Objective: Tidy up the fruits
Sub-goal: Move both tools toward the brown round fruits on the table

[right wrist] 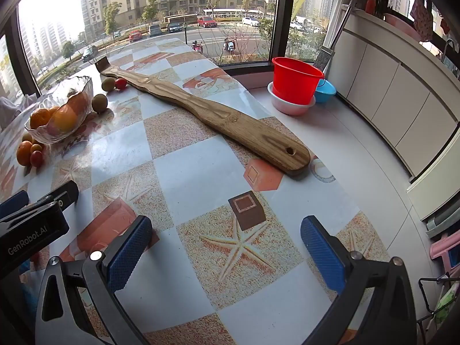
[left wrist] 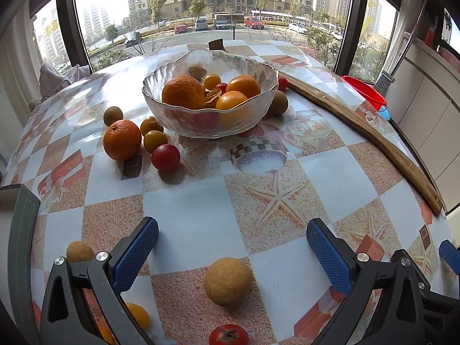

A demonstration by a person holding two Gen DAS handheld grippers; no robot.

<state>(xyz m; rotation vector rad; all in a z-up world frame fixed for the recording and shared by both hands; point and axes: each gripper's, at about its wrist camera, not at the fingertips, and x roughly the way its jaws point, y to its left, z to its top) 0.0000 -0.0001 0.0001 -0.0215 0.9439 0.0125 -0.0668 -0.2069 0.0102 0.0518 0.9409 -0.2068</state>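
Left wrist view: the left gripper (left wrist: 232,254) hovers low over the tabletop (left wrist: 201,221) with its blue-padded jaws wide apart, holding nothing. A round tan fruit (left wrist: 228,281) lies on the tabletop between the jaws, touching neither. Near it, at the bottom edge, sits a small red fruit with a green calyx (left wrist: 228,335); another tan fruit (left wrist: 79,251) and a yellow fruit (left wrist: 139,314) show to the left behind the left jaw. Farther off stands a clear glass bowl (left wrist: 210,120) holding oranges and small yellow and red fruits. Left of the bowl are a loose orange (left wrist: 122,140), a red tomato (left wrist: 166,157) and small yellowish fruits.

Right wrist view: the right gripper (right wrist: 225,254) also has its jaws wide apart and empty, over bare patterned tabletop. Beyond lies a long wooden board (right wrist: 218,115), with the bowl far left. A red bucket (right wrist: 294,80) stands on the floor to the right.
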